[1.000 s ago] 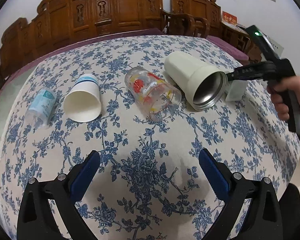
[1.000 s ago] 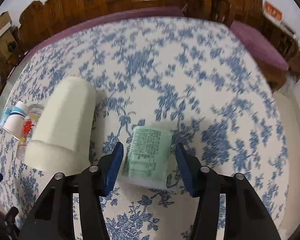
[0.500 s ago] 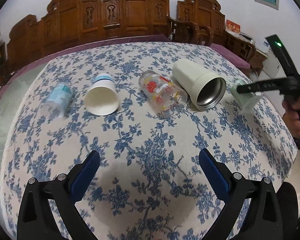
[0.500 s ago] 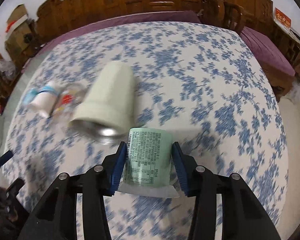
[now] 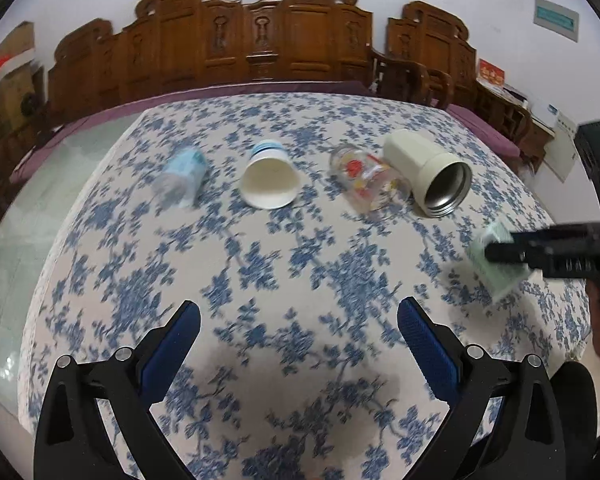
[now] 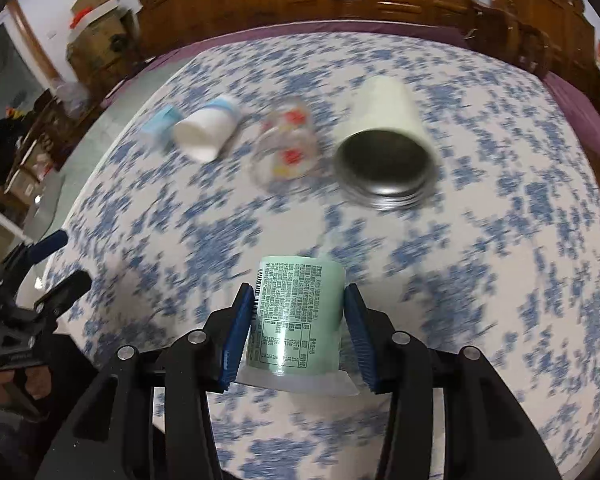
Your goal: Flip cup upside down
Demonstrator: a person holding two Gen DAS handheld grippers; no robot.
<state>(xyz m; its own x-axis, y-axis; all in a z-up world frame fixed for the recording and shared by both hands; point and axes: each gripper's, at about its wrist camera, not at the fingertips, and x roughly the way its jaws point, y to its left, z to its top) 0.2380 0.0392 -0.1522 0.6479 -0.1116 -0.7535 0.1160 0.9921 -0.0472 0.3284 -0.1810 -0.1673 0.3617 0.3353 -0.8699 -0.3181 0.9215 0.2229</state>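
Observation:
My right gripper (image 6: 298,300) is shut on a pale green cup with a printed label (image 6: 296,320) and holds it above the table, base pointing away from me. In the left wrist view the green cup (image 5: 498,268) hangs at the right, tilted, in the right gripper (image 5: 496,252). My left gripper (image 5: 298,320) is open and empty above the near part of the table. Other cups lie on their sides farther back: a cream metal-lined tumbler (image 5: 428,176), a clear printed glass (image 5: 368,182), a white paper cup (image 5: 269,180) and a small light blue cup (image 5: 180,178).
The table has a blue floral cloth (image 5: 260,264). Carved wooden chairs (image 5: 300,36) stand behind it. The same lying cups show in the right wrist view: tumbler (image 6: 386,140), glass (image 6: 286,146), paper cup (image 6: 208,128). The left gripper (image 6: 40,272) is at the left edge there.
My right gripper has lifted the green cup off the table and carried it toward me and away from the tumbler. My left gripper has pulled back; it stays open.

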